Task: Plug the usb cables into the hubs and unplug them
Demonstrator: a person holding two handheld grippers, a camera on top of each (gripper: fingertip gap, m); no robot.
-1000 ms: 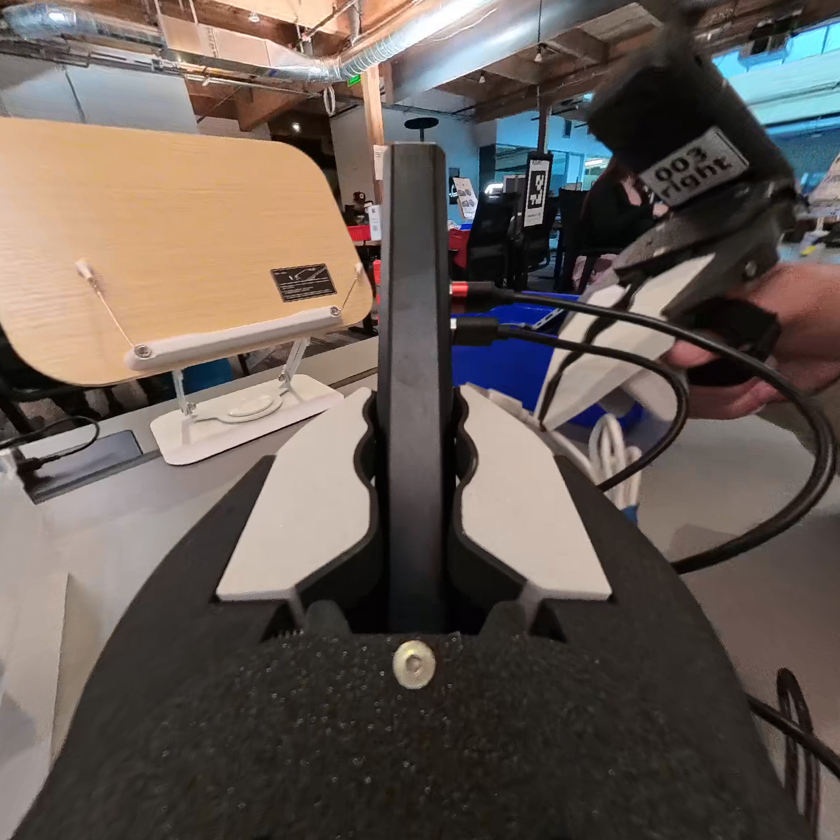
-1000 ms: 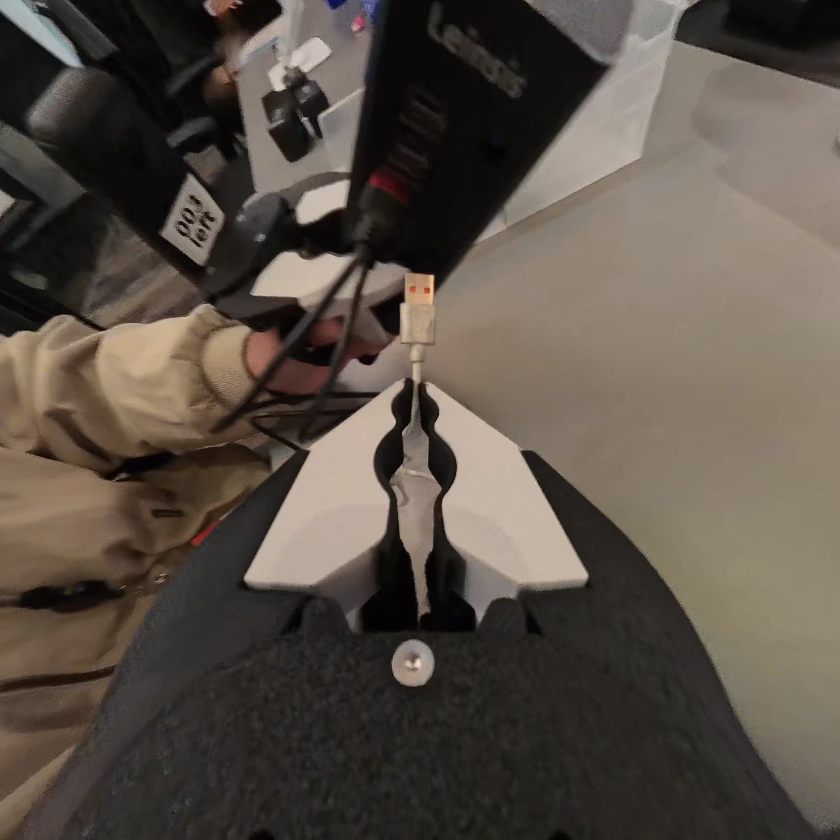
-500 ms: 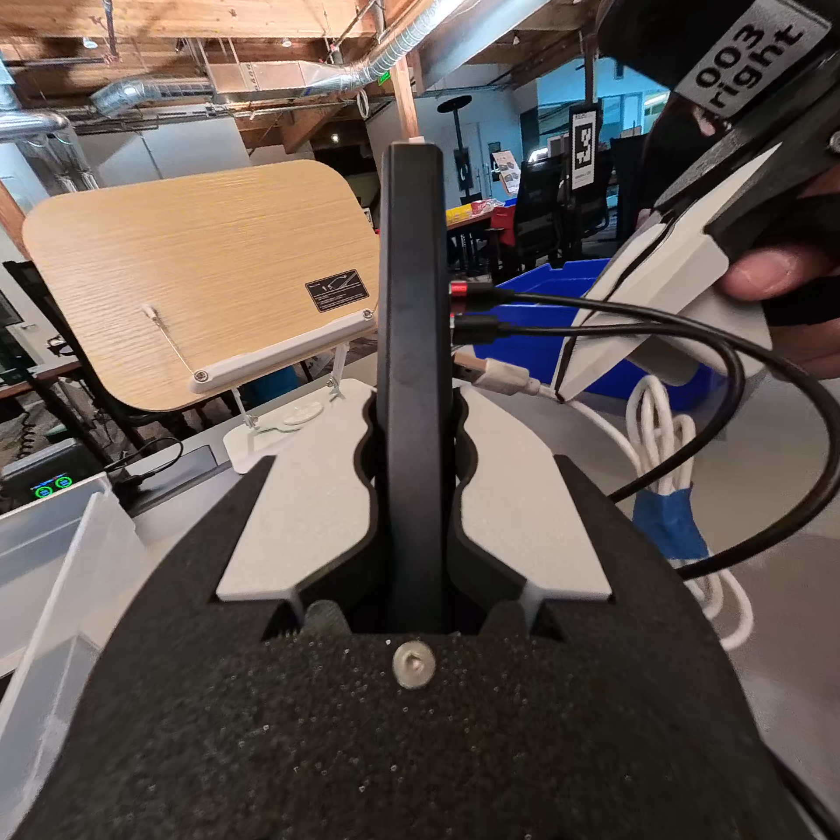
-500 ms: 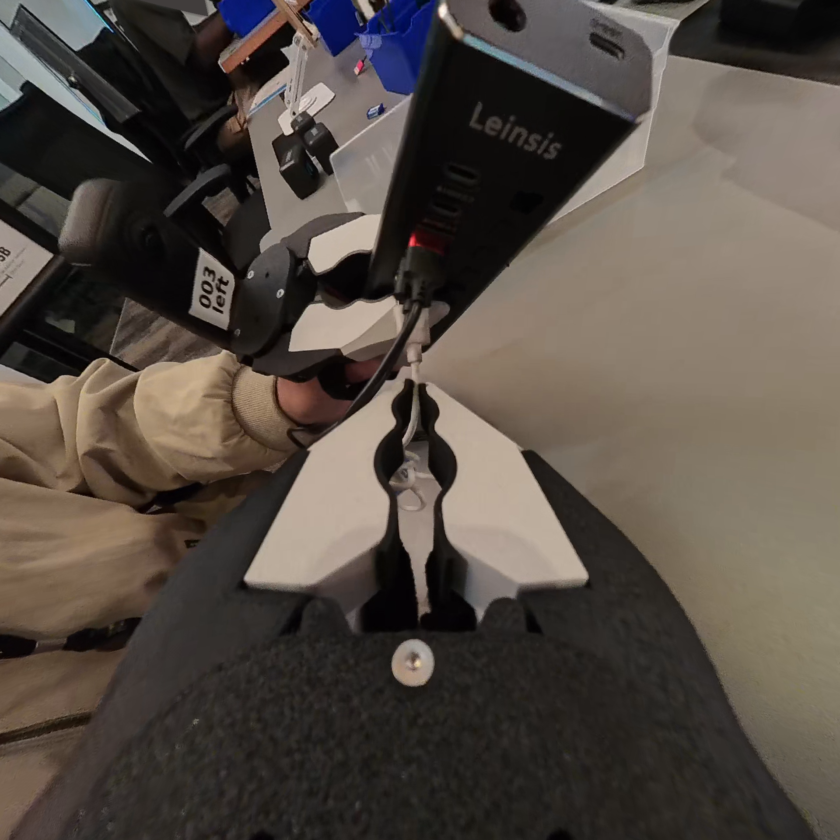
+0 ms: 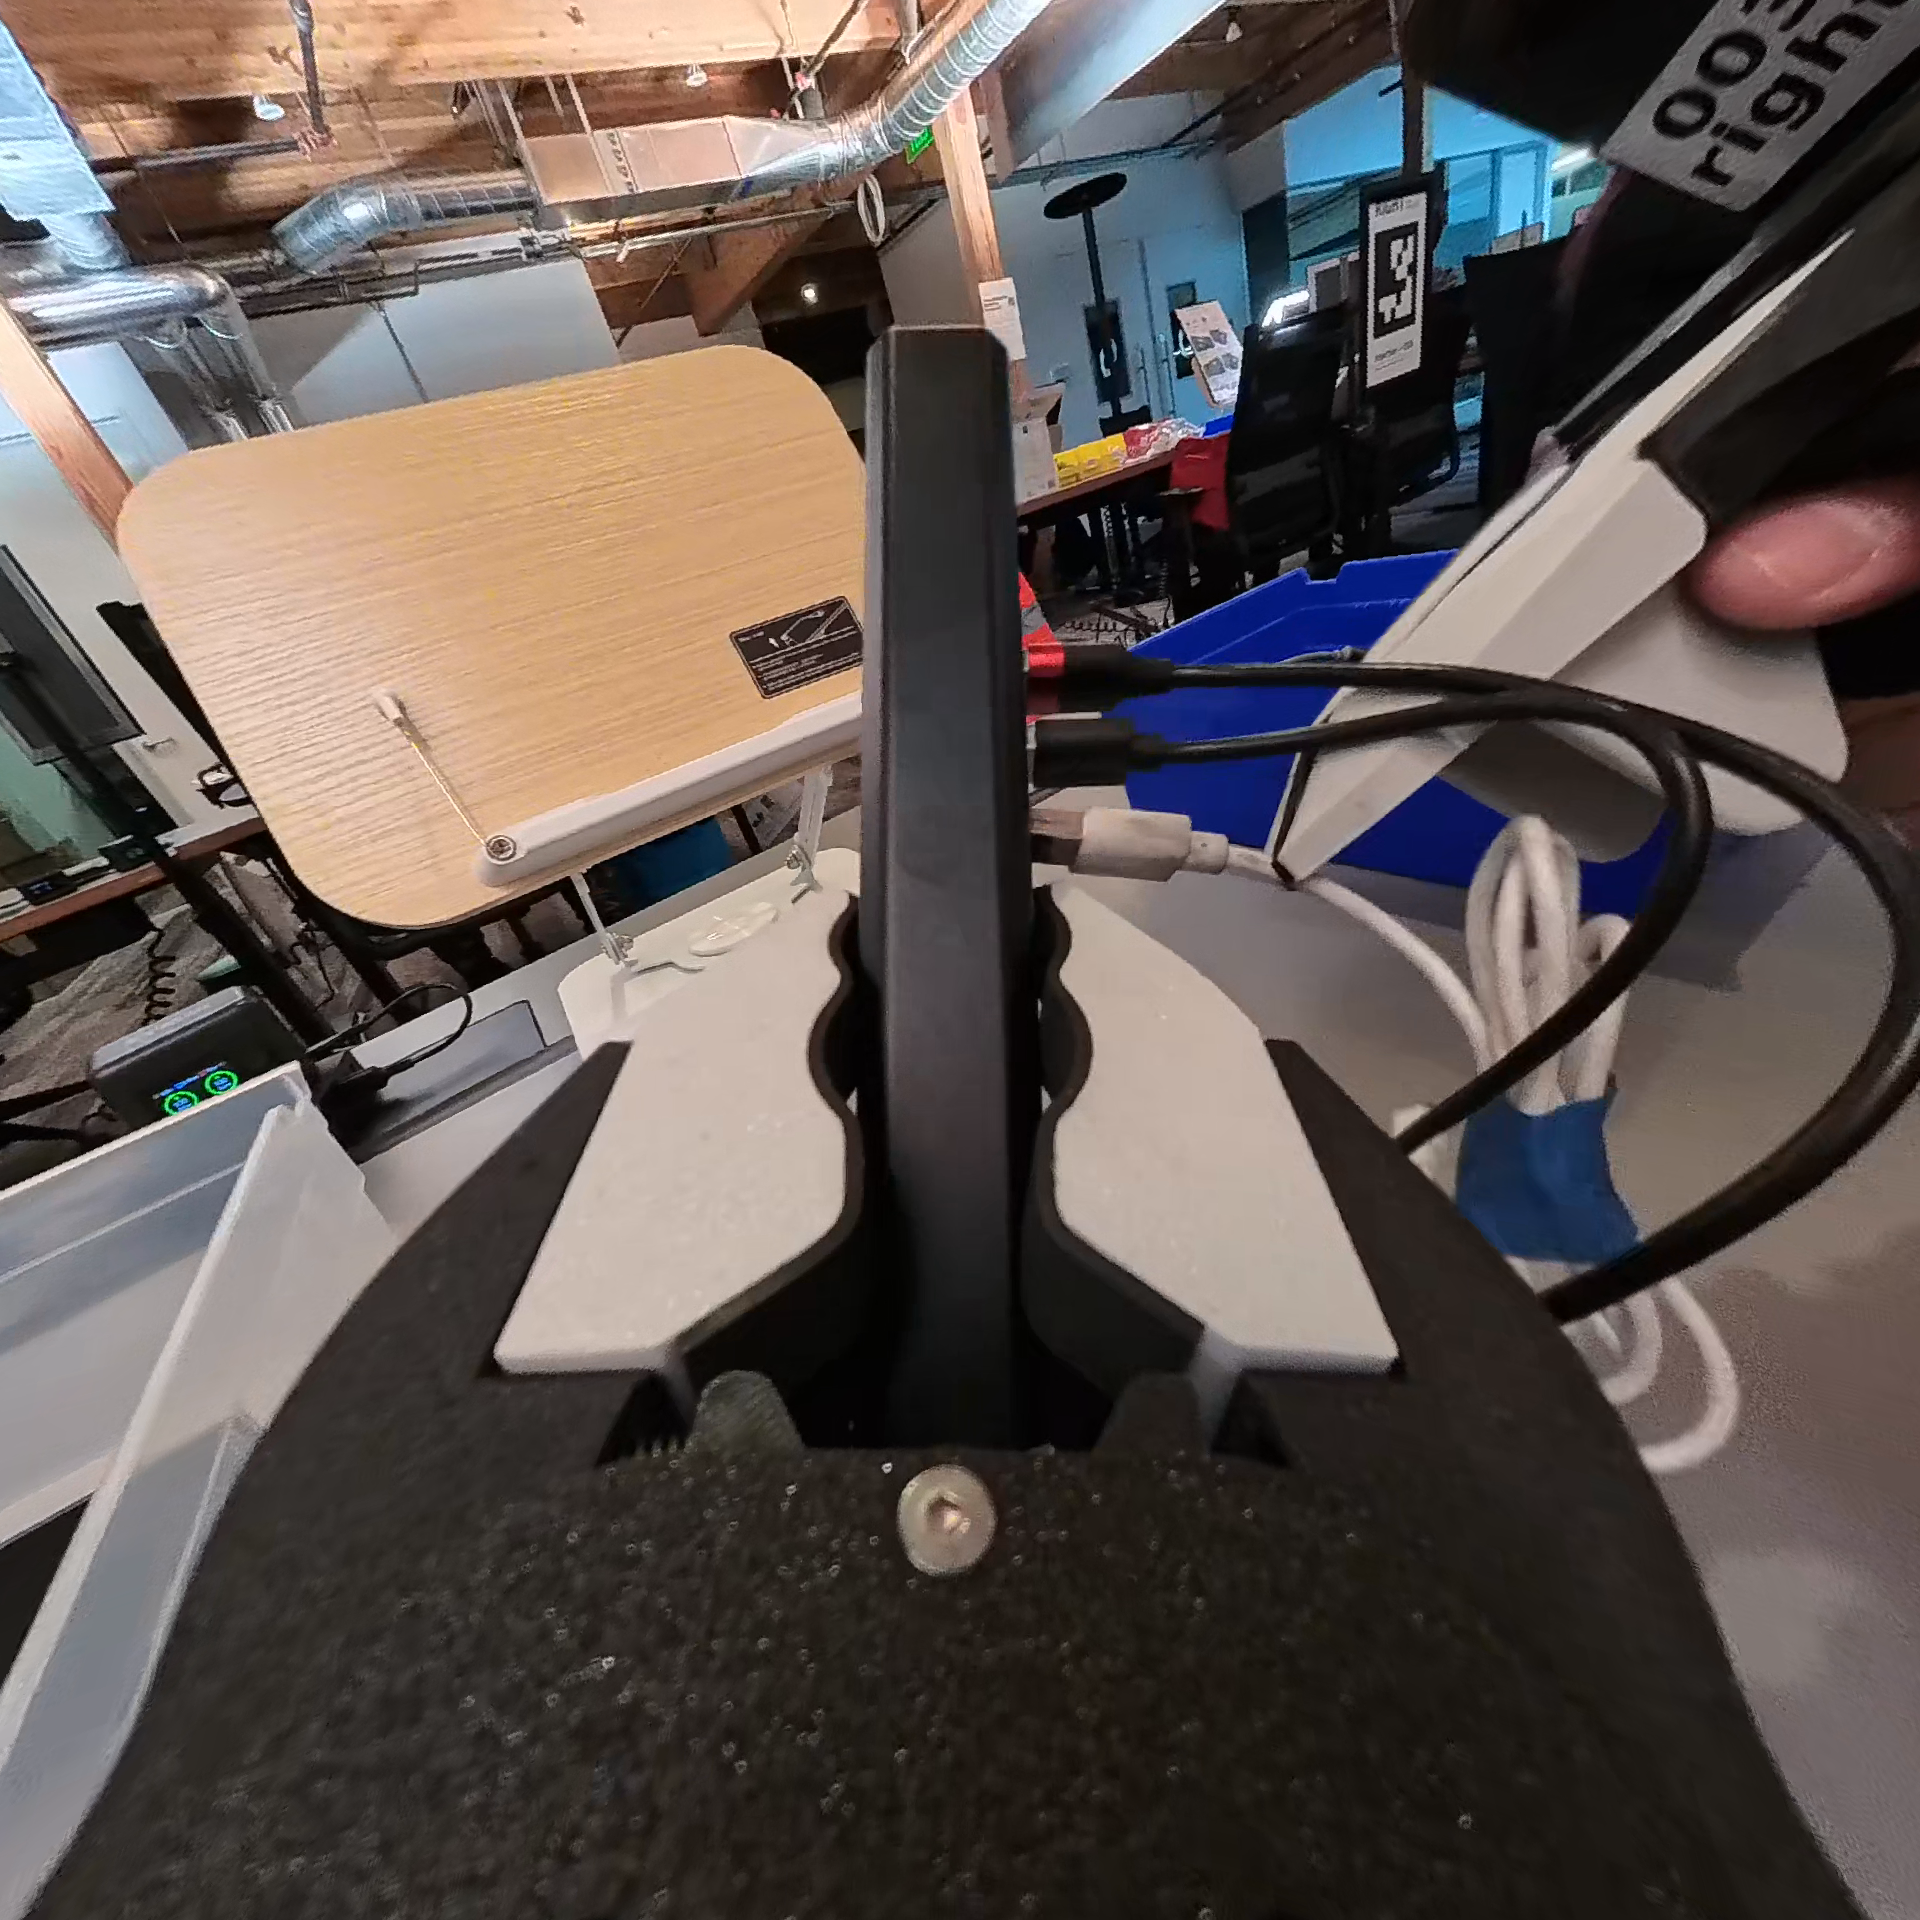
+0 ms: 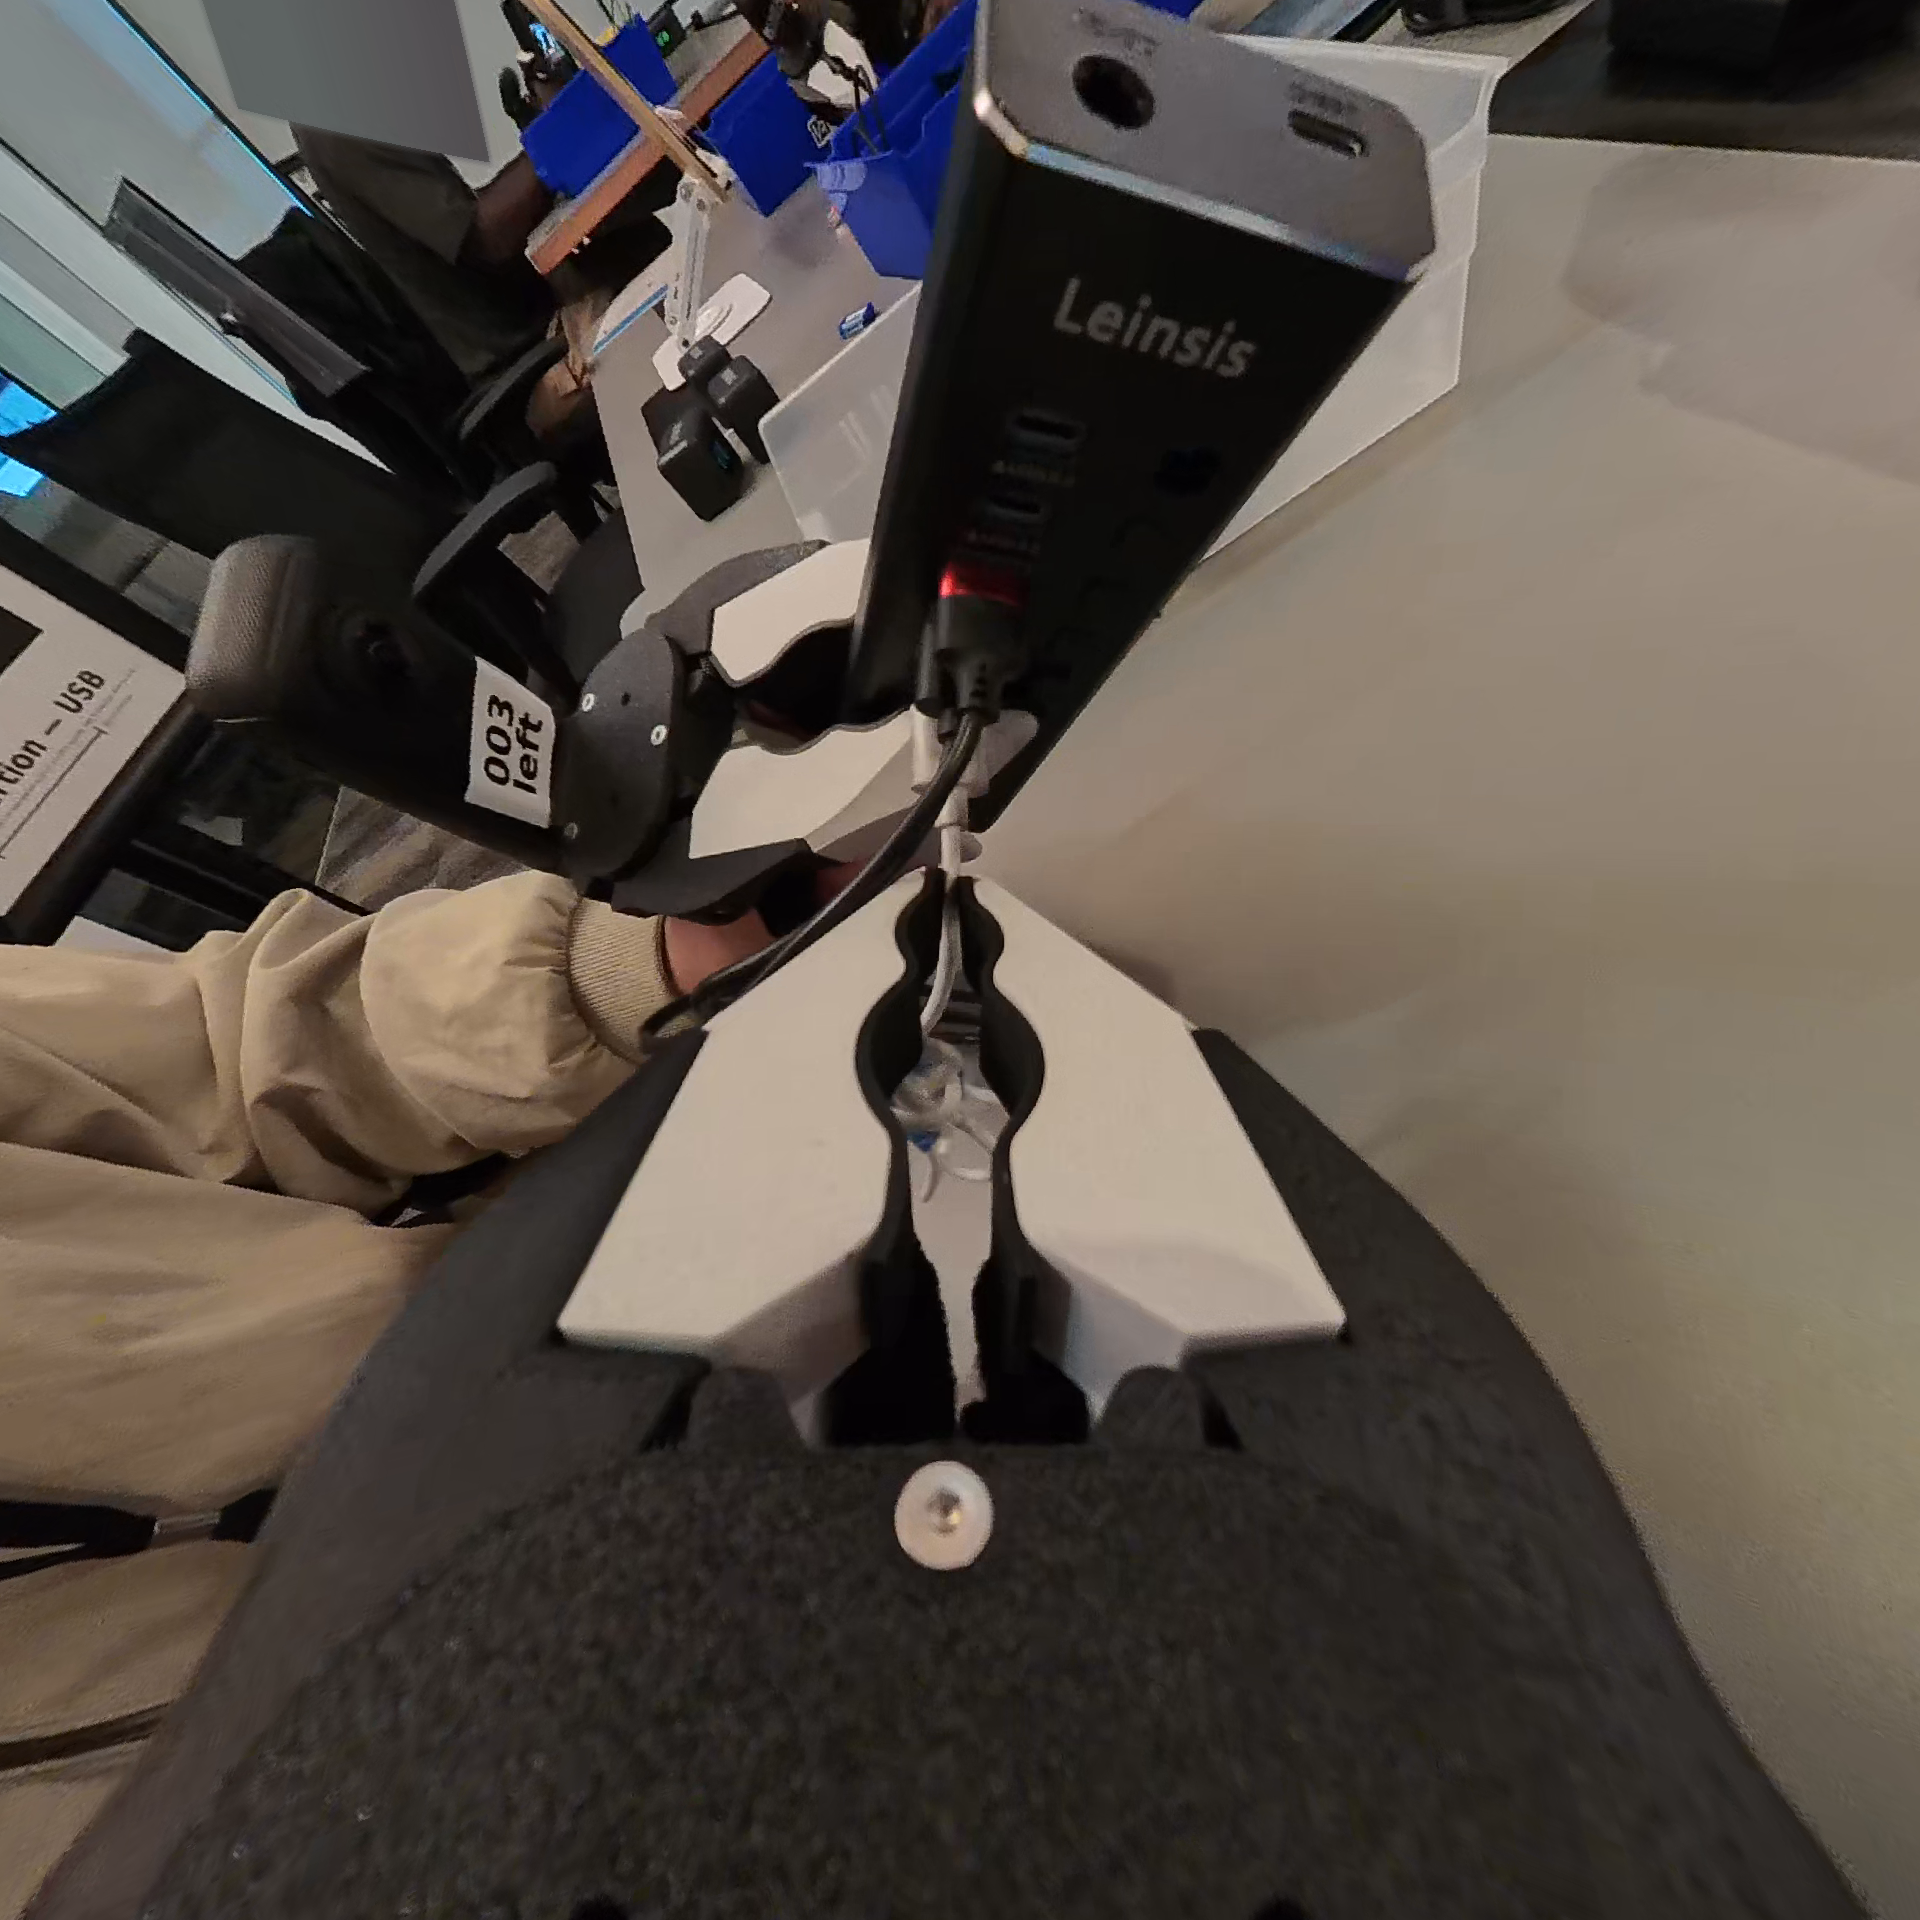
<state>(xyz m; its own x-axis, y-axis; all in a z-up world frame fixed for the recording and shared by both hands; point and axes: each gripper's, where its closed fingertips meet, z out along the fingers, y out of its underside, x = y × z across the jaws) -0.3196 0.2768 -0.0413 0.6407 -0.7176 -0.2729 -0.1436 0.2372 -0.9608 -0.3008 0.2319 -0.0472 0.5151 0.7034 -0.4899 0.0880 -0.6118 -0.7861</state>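
My left gripper (image 5: 940,935) is shut on a black USB hub (image 5: 935,675) and holds it upright above the table. The hub also shows in the right wrist view (image 6: 1132,343). Two black cables (image 5: 1299,686) are plugged into its right side. My right gripper (image 6: 951,883) is shut on a white USB cable (image 6: 948,935) just behind its plug. The white plug (image 5: 1132,842) has its metal tip at the hub's side, below the two black plugs. The right gripper also shows in the left wrist view (image 5: 1288,873). The left gripper also shows in the right wrist view (image 6: 883,717).
A wooden book stand (image 5: 499,623) stands behind the hub. A blue bin (image 5: 1299,644) is at the back right. A clear plastic box (image 5: 156,1299) is at the left. The white cable's coil with blue tape (image 5: 1538,1143) hangs at the right over the grey table (image 6: 1507,831). The grippers' ends are close to 5 cm from one another.
The white plug has moved from a short way off the hub up to its side, below the black plugs. The hub has stayed in my left grip.
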